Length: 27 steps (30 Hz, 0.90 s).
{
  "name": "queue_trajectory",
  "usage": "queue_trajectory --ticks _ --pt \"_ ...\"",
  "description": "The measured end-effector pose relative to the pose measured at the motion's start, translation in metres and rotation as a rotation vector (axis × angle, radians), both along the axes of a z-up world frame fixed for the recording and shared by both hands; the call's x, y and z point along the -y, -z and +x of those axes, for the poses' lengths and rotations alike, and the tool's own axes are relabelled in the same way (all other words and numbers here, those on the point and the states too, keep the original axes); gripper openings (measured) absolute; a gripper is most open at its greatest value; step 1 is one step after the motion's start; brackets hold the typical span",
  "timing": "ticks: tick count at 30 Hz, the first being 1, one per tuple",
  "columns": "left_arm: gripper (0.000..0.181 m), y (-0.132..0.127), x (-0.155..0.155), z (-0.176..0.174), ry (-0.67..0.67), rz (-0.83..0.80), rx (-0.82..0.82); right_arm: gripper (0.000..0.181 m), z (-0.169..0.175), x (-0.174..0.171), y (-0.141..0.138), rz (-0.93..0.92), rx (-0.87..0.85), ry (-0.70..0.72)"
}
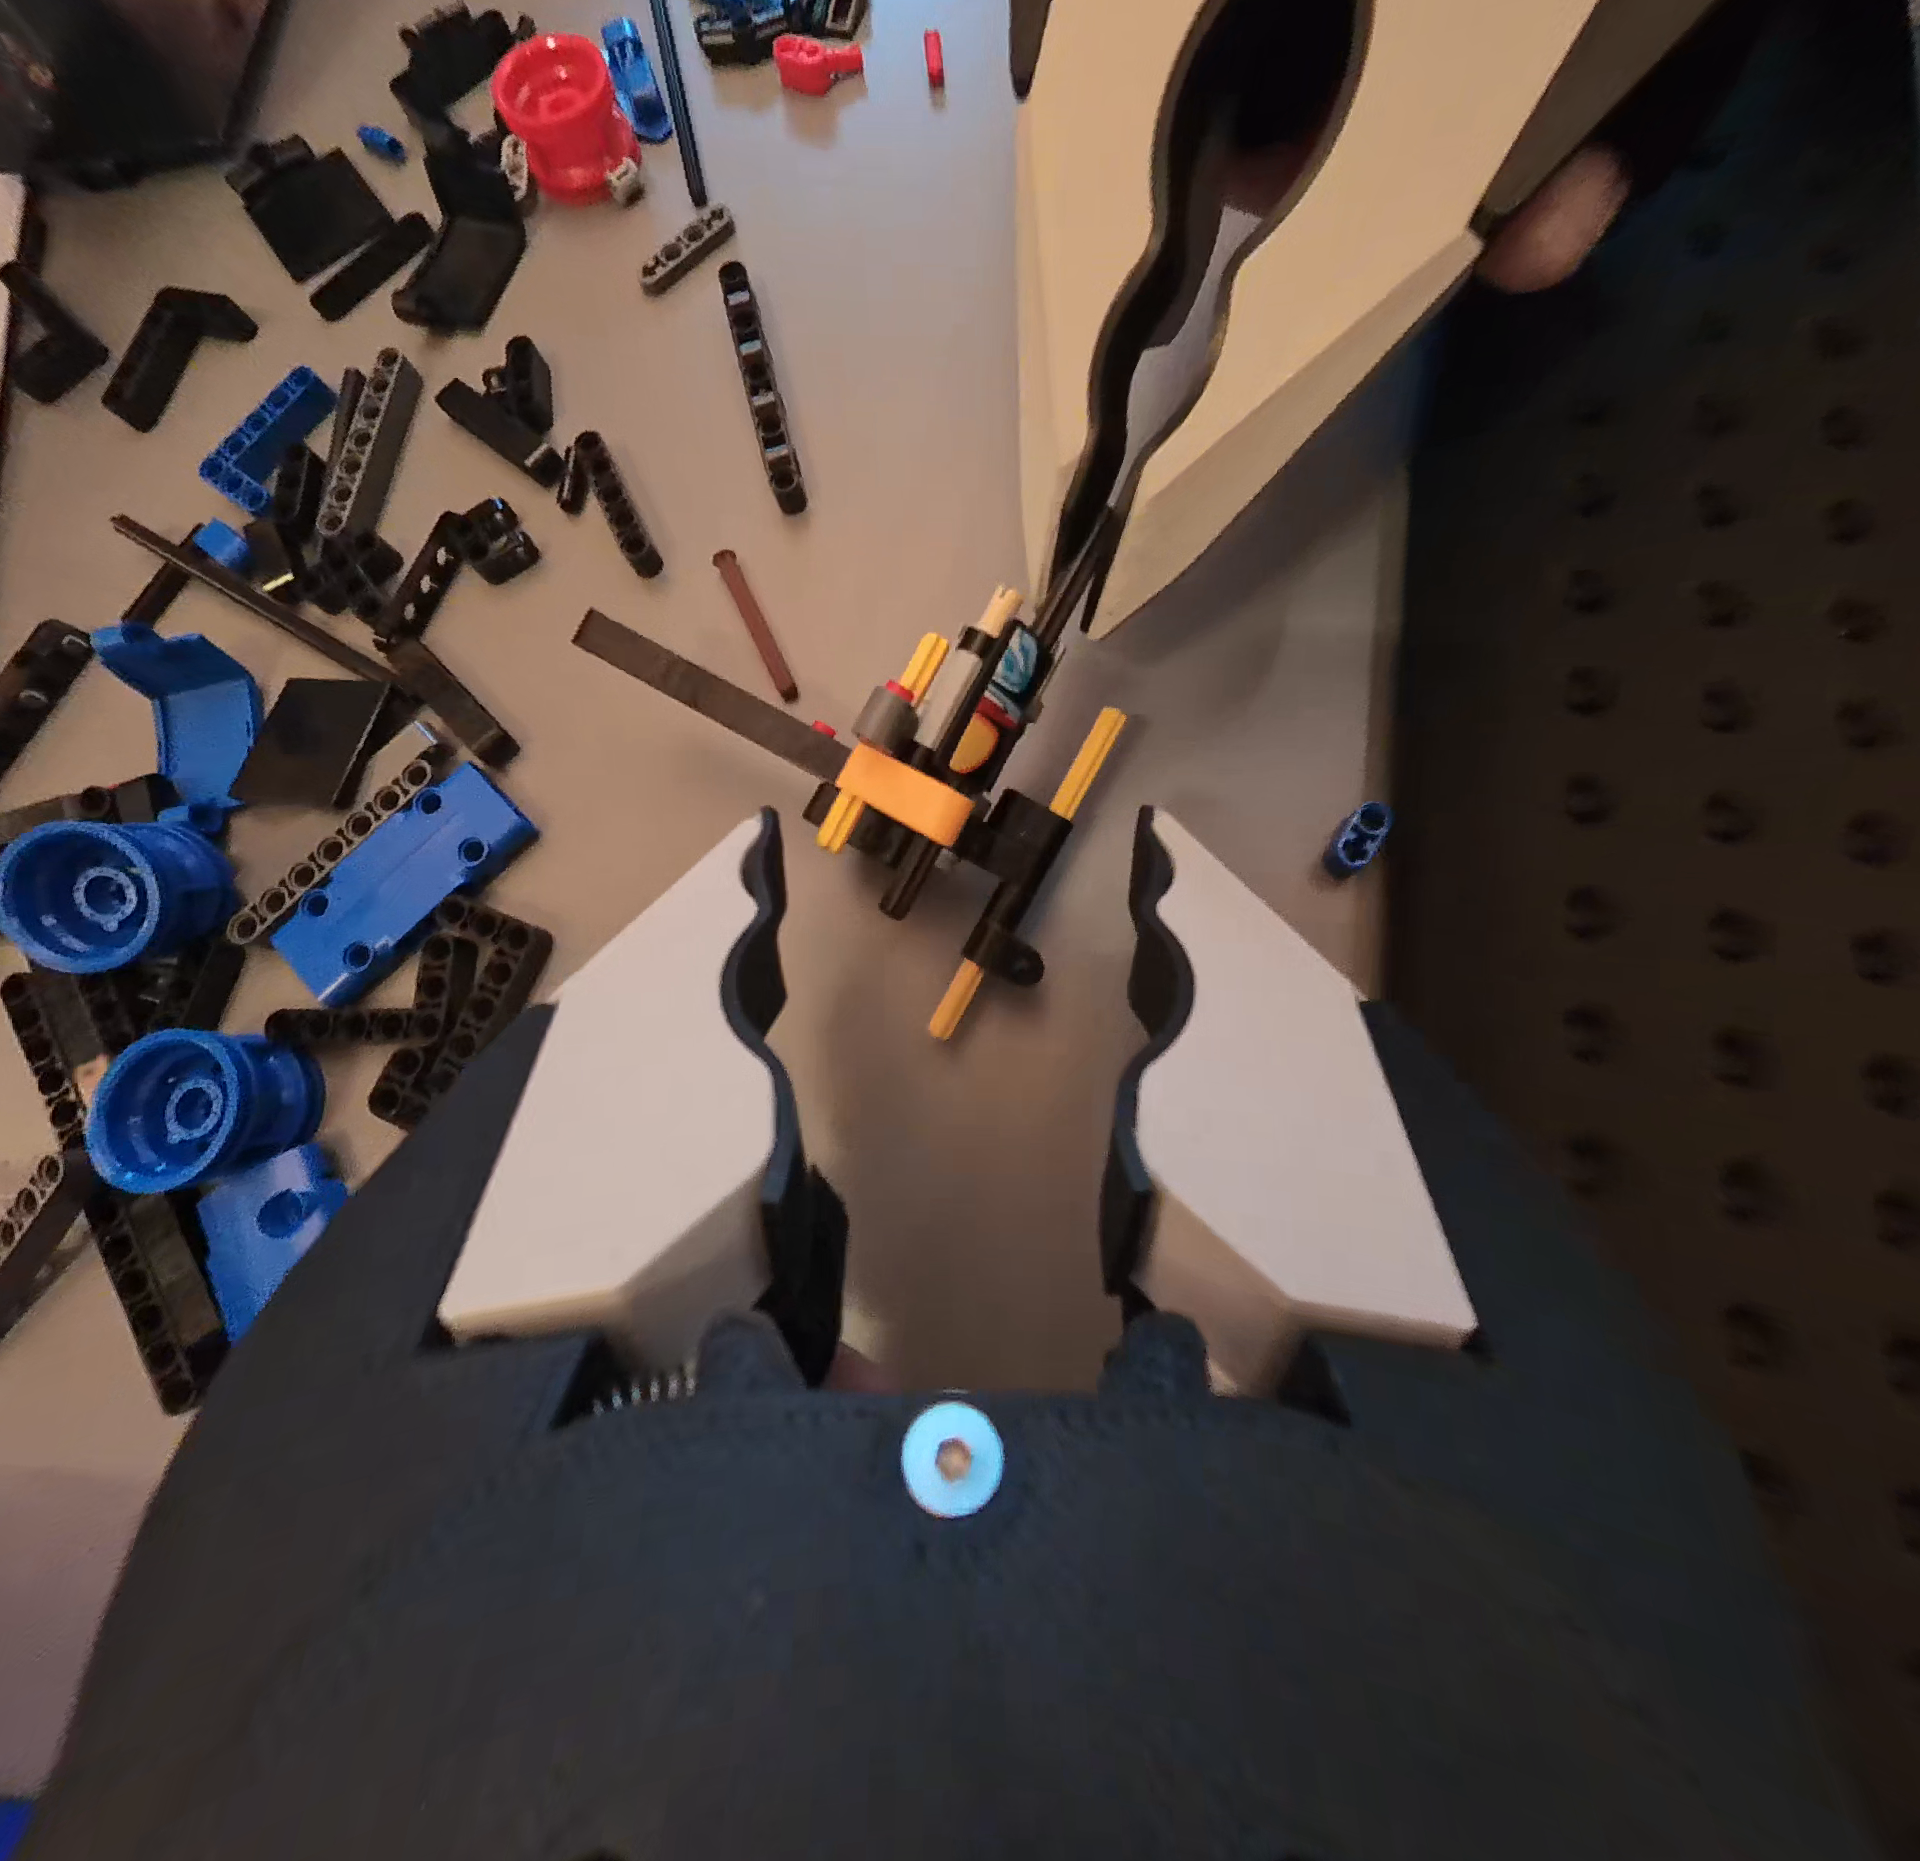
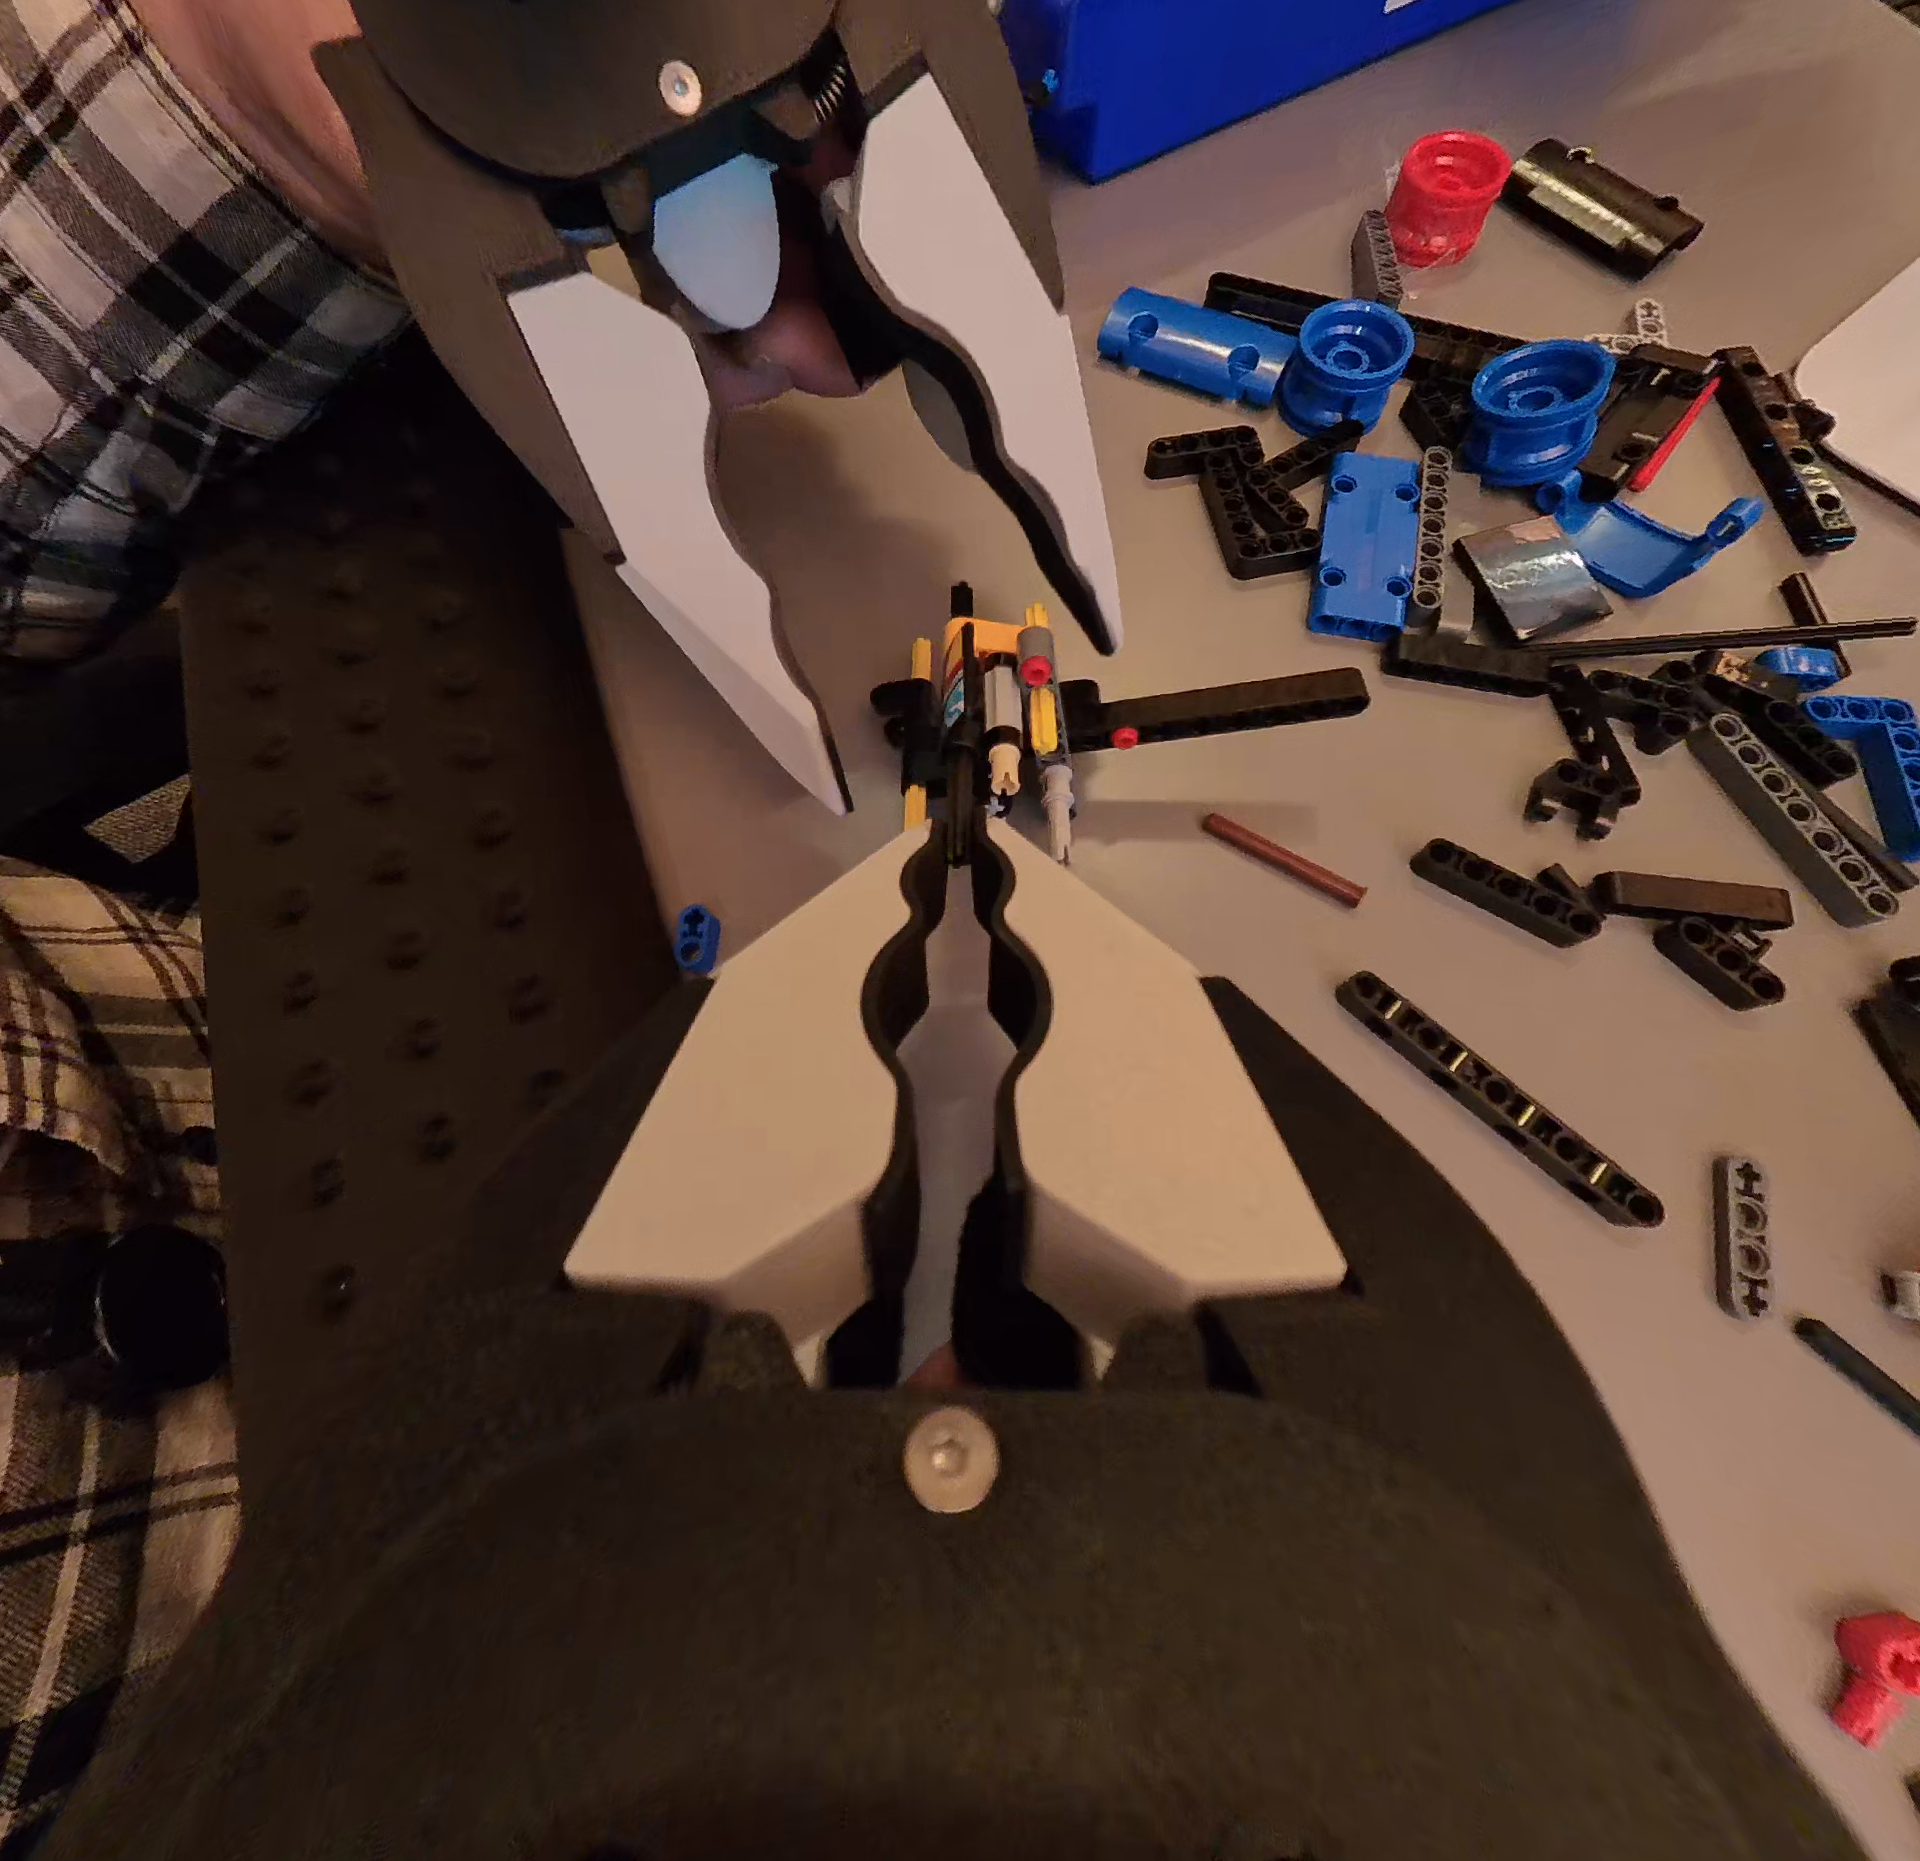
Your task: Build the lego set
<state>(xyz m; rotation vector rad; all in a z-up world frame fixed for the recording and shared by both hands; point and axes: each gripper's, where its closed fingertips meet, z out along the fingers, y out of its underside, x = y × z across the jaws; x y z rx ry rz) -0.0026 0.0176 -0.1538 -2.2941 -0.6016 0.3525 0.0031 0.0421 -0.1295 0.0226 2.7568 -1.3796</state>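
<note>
A small lego assembly (image 1: 925,783) of black, yellow and orange parts, with a black beam (image 1: 707,689) sticking out, lies on the grey table near its edge. My left gripper (image 1: 956,835) is open, its fingertips just short of the assembly on either side. My right gripper (image 1: 1075,575) reaches in from the far side and is shut on a thin black axle of the assembly. In the right wrist view, the right gripper (image 2: 956,835) pinches that axle (image 2: 961,762) at its tips, and the open left gripper (image 2: 971,720) straddles the assembly (image 2: 997,689) from above.
Loose black and blue beams, blue wheel hubs (image 1: 104,892) (image 2: 1543,409), a red hub (image 1: 556,112) and a brown axle (image 2: 1283,861) are scattered over the table. A small blue connector (image 1: 1356,840) lies by the table edge. A dark studded mat (image 2: 364,876) lies beyond it. A blue box (image 2: 1247,45) stands behind. About 4 centimetres separates my left fingertips from my right. The small blue connector (image 1: 1356,840) is about 5 centimetres from my left fingertips. Seen from the right wrist view (image 2: 698,934) as well.
</note>
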Motion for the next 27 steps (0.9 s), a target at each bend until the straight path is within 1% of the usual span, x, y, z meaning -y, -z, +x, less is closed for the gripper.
queue_trajectory --ticks 2,5,16,19,27 --pt "0.058 0.003 0.0005 -0.001 -0.006 -0.014 0.007 0.001 0.0004 0.001 -0.0006 -0.002 -0.001 -0.001" --pt "0.052 0.0052 0.0021 -0.0028 -0.013 -0.037 -0.002 0.001 0.0019 0.0031 -0.0021 -0.006 -0.004 -0.005" --pt "0.05 0.0038 0.0013 -0.0018 0.0 -0.02 -0.003 0.003 0.0048 0.0059 -0.0079 -0.027 -0.026 -0.022" --pt "0.049 0.0034 0.001 -0.0019 0.002 -0.013 -0.003 0.008 0.0057 0.0052 -0.0075 -0.028 -0.067 -0.041" --pt "0.049 0.0034 0.0001 -0.0018 0.008 0.0 -0.001 0.023 0.0081 -0.0033 -0.009 -0.042 -0.084 -0.087"
